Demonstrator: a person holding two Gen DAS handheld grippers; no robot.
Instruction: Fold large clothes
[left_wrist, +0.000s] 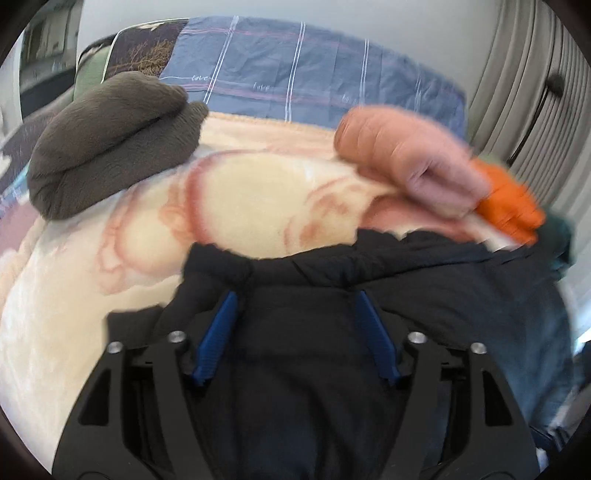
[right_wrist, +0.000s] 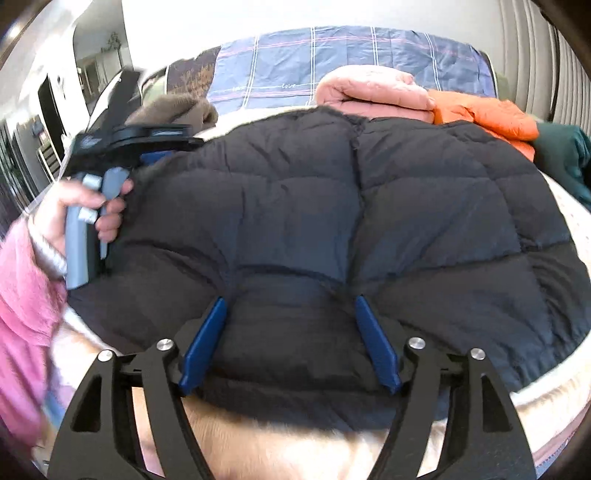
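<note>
A black quilted puffer jacket (right_wrist: 332, 206) lies spread flat on a cream blanket (left_wrist: 240, 199) on the bed. My right gripper (right_wrist: 290, 300) stands open at the jacket's near edge, its blue fingers (right_wrist: 207, 343) wide apart over the padding. My left gripper (left_wrist: 295, 295) is open too, with a bunched corner of the jacket (left_wrist: 369, 280) lying between its fingers. In the right wrist view a hand in a pink sleeve holds the left gripper's grey handle (right_wrist: 79, 236) at the jacket's left side.
A brown fleece garment (left_wrist: 110, 140) sits at the back left. Folded pink (right_wrist: 369, 92) and orange (right_wrist: 487, 114) jackets and a dark green garment (right_wrist: 565, 155) lie at the back right. A blue checked sheet (left_wrist: 295, 70) covers the bed's far end, with pale curtains (left_wrist: 524, 74) to its right.
</note>
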